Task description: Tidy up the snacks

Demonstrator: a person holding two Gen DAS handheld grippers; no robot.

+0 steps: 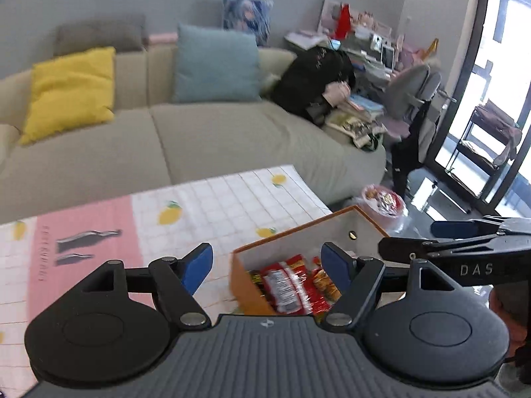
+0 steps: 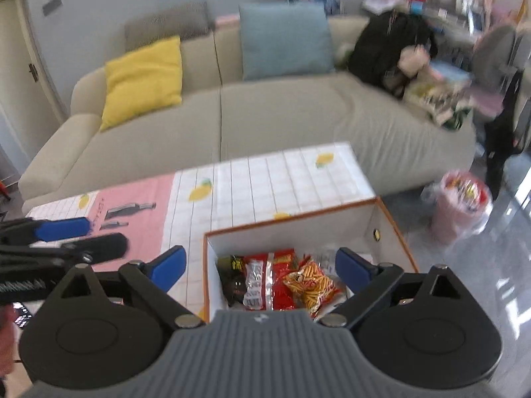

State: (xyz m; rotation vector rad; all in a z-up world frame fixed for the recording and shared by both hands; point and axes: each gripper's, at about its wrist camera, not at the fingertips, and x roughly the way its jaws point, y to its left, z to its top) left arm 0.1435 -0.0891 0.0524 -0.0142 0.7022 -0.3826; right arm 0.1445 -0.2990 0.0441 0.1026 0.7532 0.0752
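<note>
Behind the tabletop [image 2: 265, 179] stands a beige sofa [image 2: 298, 126]. Both claws, left claw [image 1: 268, 267] and right claw [image 2: 262, 267], hang released over the snacks [image 2: 282, 282] lying in the box [image 2: 298, 225] at the tabletop's right edge.

One orange-edged box [image 2: 292, 229] stands on the table; inside it lie about four snack packets [image 2: 275, 278], though overlap blurs the count; behind the box, one sofa [image 2: 282, 119] carries three cushions [image 2: 285, 39]; right of the box, one pink bagged bin [image 2: 461, 205].

snack packets [image 1: 288, 285] in orange box [image 1: 245, 285], left hand-held gripper [image 1: 268, 267] open above
</note>
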